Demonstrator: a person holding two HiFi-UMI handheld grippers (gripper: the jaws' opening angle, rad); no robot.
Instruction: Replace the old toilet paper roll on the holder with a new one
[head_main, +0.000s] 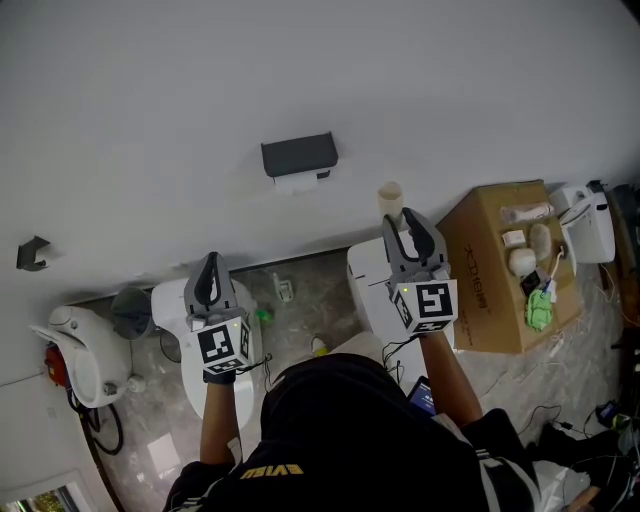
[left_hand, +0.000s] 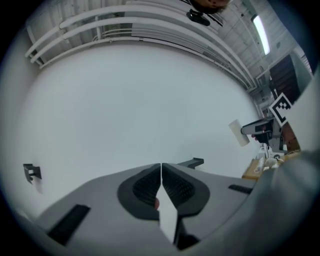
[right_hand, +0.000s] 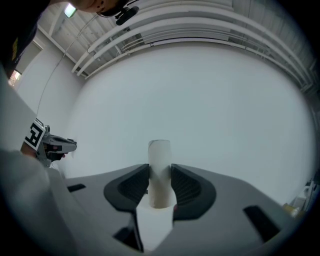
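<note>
Left to right: one small hook (head_main: 33, 253) on the wall (head_main: 150, 90), which has nothing to do with the job.

Next is the left gripper (head_main: 210, 263). Its fingers (left_hand: 142, 187) are pressed flat together with nothing in them, pointing at bare wall.

Far up on the wall, between the two grippers, is the holder (head_main: 299, 153). There's just one, with one strip of white roll (head_main: 297, 182) showing under its dark cover. I can't tell how full that roll is or whether it's seated properly.

The right gripper (head_main: 408, 222) has the tube (head_main: 390, 199), one bare card core. It's pinched narrow between the fingers, with one end poking out past them.

My guess on handling:
- **Tube:** It weighs next to nothing and it's thin card, so it'll dent or fold if you squeeze hard. A light pinch across the middle should be plenty. Held nearer one end, I reckon it could swivel.
- **Full roll:** That would be the opposite, soft, squishy and bulky but still light. Probably best taken across the outside with the fingers wide, and watch the loose tail unwinding.

Far right is one cardboard box (head_main: 495, 275). As far as I can count, it has four pale bits (head_main: 521, 262) and one green one (head_main: 539, 310) on top. They're too small to say if any is a spare roll.
</note>
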